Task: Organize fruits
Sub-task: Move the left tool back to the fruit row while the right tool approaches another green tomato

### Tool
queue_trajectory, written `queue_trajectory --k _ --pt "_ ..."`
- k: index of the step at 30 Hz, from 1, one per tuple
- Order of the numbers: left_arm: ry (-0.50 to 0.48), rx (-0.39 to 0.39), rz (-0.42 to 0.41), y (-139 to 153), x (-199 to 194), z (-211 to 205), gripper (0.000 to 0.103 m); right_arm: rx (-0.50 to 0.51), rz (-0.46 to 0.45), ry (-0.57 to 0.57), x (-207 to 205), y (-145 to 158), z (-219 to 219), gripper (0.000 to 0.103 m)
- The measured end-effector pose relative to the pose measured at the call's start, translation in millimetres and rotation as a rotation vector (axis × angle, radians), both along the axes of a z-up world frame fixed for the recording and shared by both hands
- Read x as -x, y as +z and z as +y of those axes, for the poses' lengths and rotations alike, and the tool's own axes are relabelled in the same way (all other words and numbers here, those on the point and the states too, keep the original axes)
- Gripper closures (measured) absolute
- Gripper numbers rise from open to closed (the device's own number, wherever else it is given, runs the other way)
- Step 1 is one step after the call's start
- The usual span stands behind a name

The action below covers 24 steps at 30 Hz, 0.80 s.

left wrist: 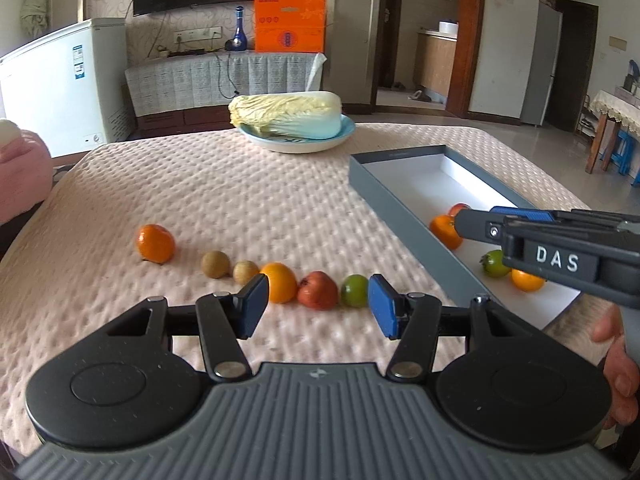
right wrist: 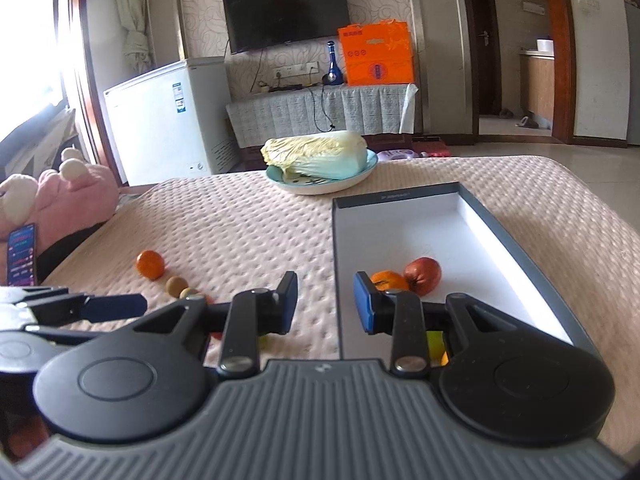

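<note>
Fruits sit partly in the grey box (left wrist: 400, 196) on my right, partly in a row on the quilted table (left wrist: 248, 208) — mandarin (left wrist: 155, 243) leftmost, green one (left wrist: 354, 290) rightmost — my left gripper (left wrist: 318, 304) spread wide over that row, right gripper (right wrist: 326, 303) spread empty over the box edge.

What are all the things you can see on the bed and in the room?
Fruits on cover: six, orange, two brown, orange, red, green; in a row.
Fruits in box: four, orange, red, green, orange; near end.
Box: one, grey, white inside; right.
Cabbage: one, pale yellow-green; on plate.
Plate: one, light blue; far middle.
Plush toy: one, pink; left edge.
Freezer: one, white; left wall.
TV: one, black; wall.
Left gripper: open, empty.
Right gripper: open, empty.
</note>
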<state>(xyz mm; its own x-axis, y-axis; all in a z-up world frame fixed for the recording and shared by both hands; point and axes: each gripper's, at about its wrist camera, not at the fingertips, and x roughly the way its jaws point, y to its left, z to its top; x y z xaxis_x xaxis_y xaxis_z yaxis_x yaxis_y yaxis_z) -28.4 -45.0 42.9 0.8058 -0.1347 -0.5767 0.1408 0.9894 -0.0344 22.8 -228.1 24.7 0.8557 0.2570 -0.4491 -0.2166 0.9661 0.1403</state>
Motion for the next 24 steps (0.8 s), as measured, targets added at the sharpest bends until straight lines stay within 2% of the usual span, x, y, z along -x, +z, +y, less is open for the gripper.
queue_trajectory --k 24 --pt "0.085 0.033 0.001 4 -2 36 0.042 0.070 -0.002 0.174 14 -8 46 0.069"
